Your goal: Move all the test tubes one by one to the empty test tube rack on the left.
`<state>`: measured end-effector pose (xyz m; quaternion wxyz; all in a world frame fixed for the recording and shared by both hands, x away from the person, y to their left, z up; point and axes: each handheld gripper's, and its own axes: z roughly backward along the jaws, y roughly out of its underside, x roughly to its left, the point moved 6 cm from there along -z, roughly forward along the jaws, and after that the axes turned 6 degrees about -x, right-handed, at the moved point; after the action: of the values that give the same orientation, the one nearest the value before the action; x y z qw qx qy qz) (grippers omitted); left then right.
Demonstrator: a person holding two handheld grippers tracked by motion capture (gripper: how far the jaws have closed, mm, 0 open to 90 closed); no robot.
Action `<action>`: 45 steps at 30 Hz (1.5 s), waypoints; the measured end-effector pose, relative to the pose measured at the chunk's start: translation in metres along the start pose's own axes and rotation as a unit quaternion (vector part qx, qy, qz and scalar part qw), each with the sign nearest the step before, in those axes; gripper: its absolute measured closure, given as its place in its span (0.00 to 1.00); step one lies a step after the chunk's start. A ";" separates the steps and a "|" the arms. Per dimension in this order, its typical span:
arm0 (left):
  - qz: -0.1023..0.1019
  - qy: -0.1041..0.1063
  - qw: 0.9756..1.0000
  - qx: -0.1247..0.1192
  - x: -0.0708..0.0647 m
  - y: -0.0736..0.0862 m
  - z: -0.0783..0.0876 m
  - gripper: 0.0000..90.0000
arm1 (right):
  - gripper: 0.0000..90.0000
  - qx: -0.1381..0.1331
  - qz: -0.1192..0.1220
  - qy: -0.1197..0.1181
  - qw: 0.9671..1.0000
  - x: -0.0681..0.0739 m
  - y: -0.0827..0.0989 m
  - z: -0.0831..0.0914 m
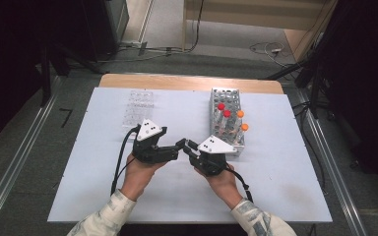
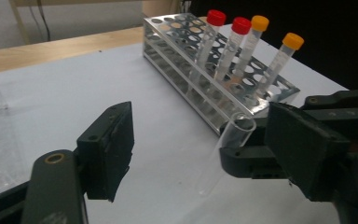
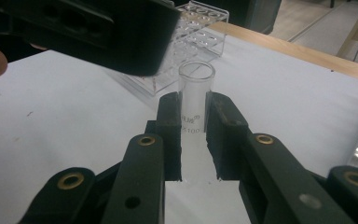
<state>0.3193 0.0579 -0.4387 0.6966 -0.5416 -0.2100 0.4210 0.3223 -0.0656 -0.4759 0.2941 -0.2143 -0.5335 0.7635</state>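
Observation:
A clear, uncapped glass test tube point(image 3: 196, 77) is clamped between the pads of my right gripper point(image 3: 195, 112), its open mouth sticking out past the fingertips. In the left gripper view the same tube point(image 2: 230, 140) lies tilted between the wide-apart jaws of my left gripper point(image 2: 205, 142), with neither pad touching it, and the right gripper point(image 2: 244, 161) holds it from the right. In the high view the left gripper point(image 1: 180, 144) and right gripper point(image 1: 190, 146) meet tip to tip at the middle of the white table.
A metal tube rack point(image 1: 226, 93) stands right of centre and holds two red-capped tubes point(image 2: 216, 17) and two orange-capped tubes point(image 2: 292, 41). A clear plastic well plate point(image 1: 140, 105) lies at the back left. Cables trail from both grippers.

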 end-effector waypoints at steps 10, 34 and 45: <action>-0.012 0.028 1.000 0.008 -0.008 0.004 -0.006 0.60 | 0.81 0.002 0.006 -0.007 1.000 0.007 0.001 -0.003; -0.025 0.040 0.999 0.016 -0.011 0.007 -0.008 0.85 | 0.81 -0.001 0.009 -0.004 1.000 0.008 0.000 -0.002; -0.019 0.033 0.999 0.007 -0.006 0.004 -0.006 0.85 | 0.48 0.006 0.015 -0.021 1.000 0.008 0.001 0.004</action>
<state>0.3189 0.0501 -0.4430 0.7146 -0.5465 -0.1943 0.3910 0.3142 -0.0631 -0.4757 0.2727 -0.2050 -0.5318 0.7751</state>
